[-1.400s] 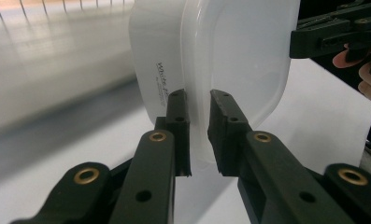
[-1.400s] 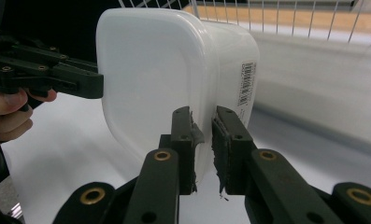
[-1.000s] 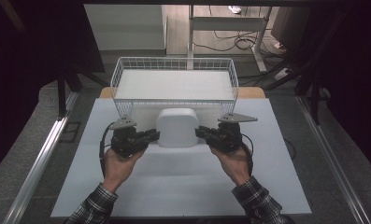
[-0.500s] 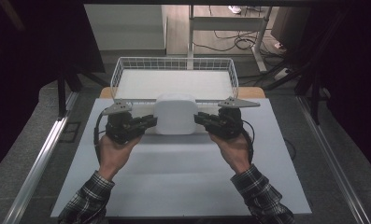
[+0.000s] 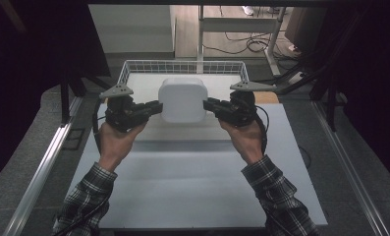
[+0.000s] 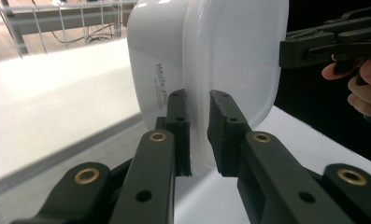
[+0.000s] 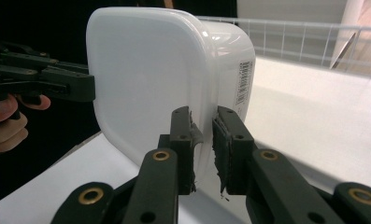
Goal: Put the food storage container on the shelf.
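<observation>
White tub held clear of table, in front of wire basket. Left gripper clamped on tub rim at 9 o'clock; right gripper clamped on rim at 3 o'clock. Tub tilted on edge.

Dark lettering runs along the side wall of the white plastic container, beginning "White" with the rest too small and partly hidden to read. A barcode sticker stands on the container's opposite side, its digits illegible.
</observation>
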Tool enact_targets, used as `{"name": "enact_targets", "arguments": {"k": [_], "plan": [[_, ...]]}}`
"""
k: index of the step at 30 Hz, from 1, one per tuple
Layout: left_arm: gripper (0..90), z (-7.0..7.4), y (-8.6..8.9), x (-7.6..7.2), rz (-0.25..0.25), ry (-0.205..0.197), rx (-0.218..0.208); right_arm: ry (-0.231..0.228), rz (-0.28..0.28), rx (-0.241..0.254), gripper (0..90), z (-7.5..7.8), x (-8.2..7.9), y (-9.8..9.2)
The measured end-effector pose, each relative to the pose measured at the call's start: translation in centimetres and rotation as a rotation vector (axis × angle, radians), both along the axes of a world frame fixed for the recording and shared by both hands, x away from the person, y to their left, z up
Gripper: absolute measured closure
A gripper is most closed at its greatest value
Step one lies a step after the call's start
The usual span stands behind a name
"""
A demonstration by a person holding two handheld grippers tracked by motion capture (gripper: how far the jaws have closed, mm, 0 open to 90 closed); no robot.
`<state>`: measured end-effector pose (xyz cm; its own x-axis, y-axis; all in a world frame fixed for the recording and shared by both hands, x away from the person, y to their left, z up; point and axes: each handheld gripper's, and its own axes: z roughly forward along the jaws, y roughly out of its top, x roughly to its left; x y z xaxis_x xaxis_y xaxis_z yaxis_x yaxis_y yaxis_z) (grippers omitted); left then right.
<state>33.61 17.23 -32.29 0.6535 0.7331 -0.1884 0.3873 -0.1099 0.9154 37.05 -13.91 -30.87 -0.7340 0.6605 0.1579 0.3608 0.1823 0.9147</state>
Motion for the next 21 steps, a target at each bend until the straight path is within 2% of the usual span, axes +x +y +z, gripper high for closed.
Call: {"name": "enact_targets", "arguments": {"k": [3, 8, 10, 12, 17, 21], "plan": [[79.4, 0.3, 0.1, 0.5, -0.004, -0.004, -0.011, -0.004, -0.004, 0.001, 77.3, 0.4, 0.4, 0.1], [79.4, 0.4, 0.3, 1.7, -0.003, 0.01, -0.019, 0.002, -0.014, 0.0, 77.1, 0.7, 1.6, 0.3], [79.2, 0.3, 0.4, 2.4, -0.005, 0.022, -0.027, 0.009, -0.02, 0.0, 76.9, 0.6, 2.3, 0.5], [79.0, 0.3, 0.4, 2.6, -0.005, 0.026, -0.029, 0.01, -0.021, 0.002, 76.8, 0.6, 2.4, 0.5], [78.2, -0.3, 0.5, 3.6, -0.009, 0.063, -0.061, 0.019, -0.034, 0.008, 76.4, 0.8, 3.2, 0.7], [75.5, -0.5, 0.4, 4.1, -0.006, 0.07, -0.065, 0.022, -0.04, 0.008, 75.4, 0.8, 3.5, 0.8]]}}
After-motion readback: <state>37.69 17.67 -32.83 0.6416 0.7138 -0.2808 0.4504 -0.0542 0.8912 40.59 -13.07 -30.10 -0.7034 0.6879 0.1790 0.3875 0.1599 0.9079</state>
